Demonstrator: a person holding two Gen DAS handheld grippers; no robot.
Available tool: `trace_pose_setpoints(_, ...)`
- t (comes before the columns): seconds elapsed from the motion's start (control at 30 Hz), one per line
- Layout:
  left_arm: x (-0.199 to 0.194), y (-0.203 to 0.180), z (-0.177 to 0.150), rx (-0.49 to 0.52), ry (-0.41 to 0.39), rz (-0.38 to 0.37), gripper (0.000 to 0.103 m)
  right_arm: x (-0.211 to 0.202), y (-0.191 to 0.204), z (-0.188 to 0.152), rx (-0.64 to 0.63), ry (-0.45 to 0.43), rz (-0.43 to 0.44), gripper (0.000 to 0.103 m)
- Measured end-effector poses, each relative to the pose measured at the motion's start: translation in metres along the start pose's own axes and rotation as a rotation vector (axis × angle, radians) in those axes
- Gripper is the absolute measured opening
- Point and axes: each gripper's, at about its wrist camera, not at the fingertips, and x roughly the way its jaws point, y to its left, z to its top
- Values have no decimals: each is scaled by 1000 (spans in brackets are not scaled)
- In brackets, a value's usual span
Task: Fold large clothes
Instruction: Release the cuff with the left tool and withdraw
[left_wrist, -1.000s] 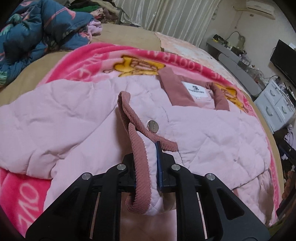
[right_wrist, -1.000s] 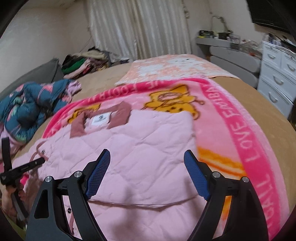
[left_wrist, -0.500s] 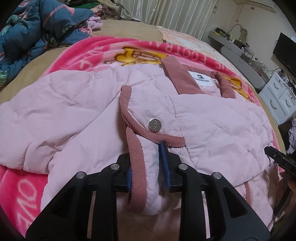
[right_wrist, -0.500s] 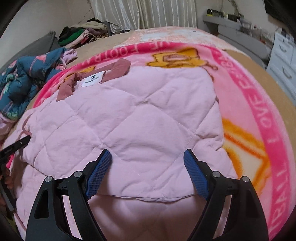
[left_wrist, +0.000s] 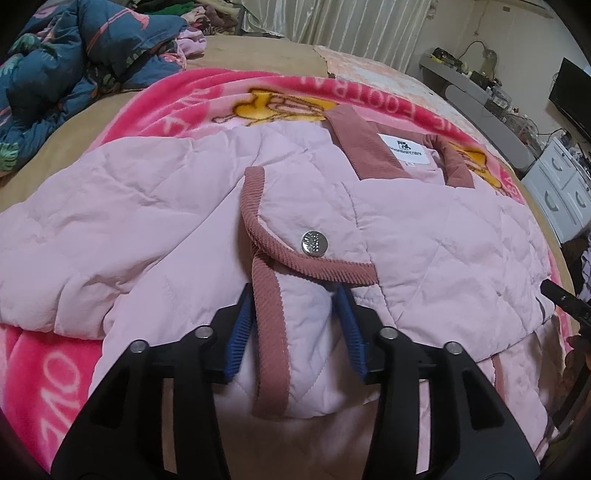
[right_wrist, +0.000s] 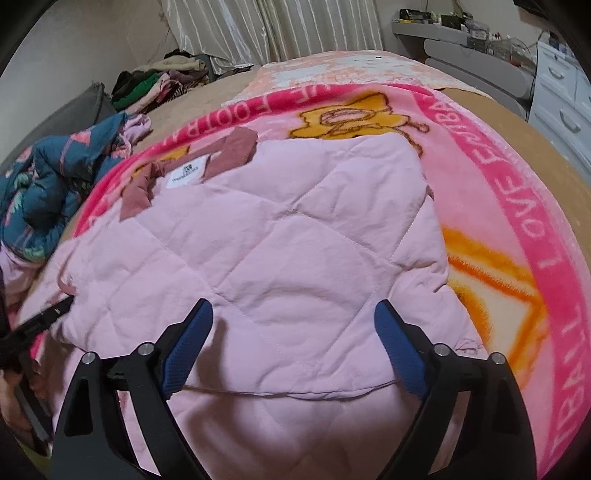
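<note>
A pink quilted jacket (left_wrist: 424, 236) lies spread on a bright pink cartoon-print blanket (left_wrist: 173, 110) covering the bed (left_wrist: 258, 59); both sides are folded inward over its middle.

Left wrist view. At far left a dark blue floral quilt (left_wrist: 74, 55) is heaped on the bed. The left tool (left_wrist: 295, 328) sits over the near edge of the jacket with its blue pads parted, one on each side of a flap bordered in dusty-rose corduroy trim (left_wrist: 269, 325); the fabric lies between the fingers (left_wrist: 238, 339), but they do not press it together. Just beyond the flap a silver snap button (left_wrist: 314, 243) shows on the quilting. Farther back are the corduroy collar (left_wrist: 362, 147) and the white neck label (left_wrist: 406, 150). At the right edge stand white drawers (left_wrist: 561, 192), and a black tip of the other tool enters the frame. Button and trimmed flap show only in this view.

Right wrist view. The blue quilt (right_wrist: 40, 184) again lies at left, with a pile of clothes (right_wrist: 155, 81) behind it against the curtain (right_wrist: 277, 29). The collar (right_wrist: 236, 151) and label (right_wrist: 186, 171) appear upper left. The right tool (right_wrist: 293, 347) hovers with its fingers (right_wrist: 192, 343) spread wide above the folded-over panel of the jacket (right_wrist: 295, 240), gripping nothing. Only this view shows the blanket's right border lettering (right_wrist: 532, 206) and the bare tan bedcover (right_wrist: 554, 147) beyond it.
</note>
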Motion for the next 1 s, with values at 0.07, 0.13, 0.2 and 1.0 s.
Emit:
trace_pose_setpoints(0.07,-2,1,0,-8,5,-5,46,-4,2,1,7,-7,9,95)
trace_pose_setpoints(0.13,-6,1,0,-16,7,-11,52,-7,4,2,12,-10,18,96)
trace_pose_setpoints(0.2,-11,0,0,-14,1,-7,62,-10,6,3,14,-13,33,97)
trace_pose_setpoints(1.0,-70,8,-7,-74,-63,21,94,-53,57,9,-68,-95,127,99)
